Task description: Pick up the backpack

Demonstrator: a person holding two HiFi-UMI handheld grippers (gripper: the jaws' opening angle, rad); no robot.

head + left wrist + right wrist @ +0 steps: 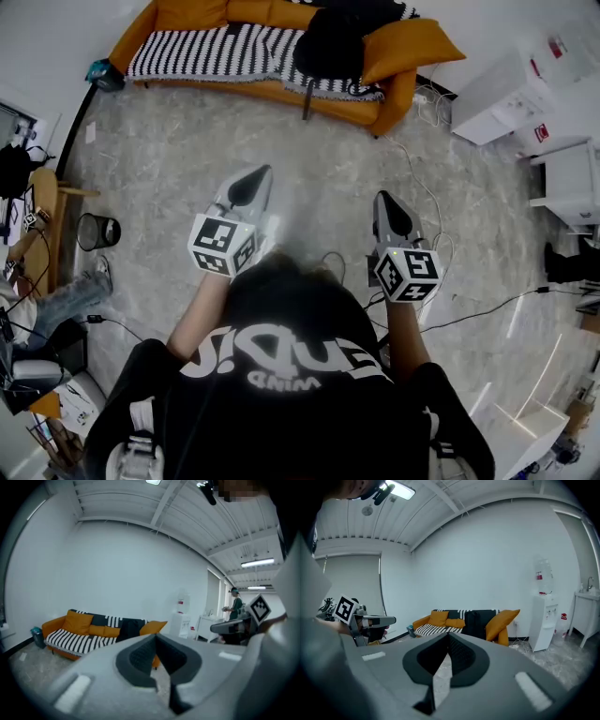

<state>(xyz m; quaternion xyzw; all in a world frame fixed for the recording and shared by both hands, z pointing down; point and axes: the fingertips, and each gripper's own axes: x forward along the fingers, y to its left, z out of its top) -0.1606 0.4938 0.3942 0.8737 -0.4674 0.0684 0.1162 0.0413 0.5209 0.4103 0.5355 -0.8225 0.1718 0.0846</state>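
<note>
Jaws pressed together and empty, the left gripper (pixel 250 184) and right gripper (pixel 393 212) point toward the black backpack (pixel 336 39) propped near the right end of the orange sofa (pixel 141 33), well out of reach, probably awaiting an approach.

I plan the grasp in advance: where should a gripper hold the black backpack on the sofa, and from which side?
Probably its top, from the front of the sofa: the backpack stands upright against the sofa's back, with an orange cushion close beside it. No handle can be made out from here.
</note>
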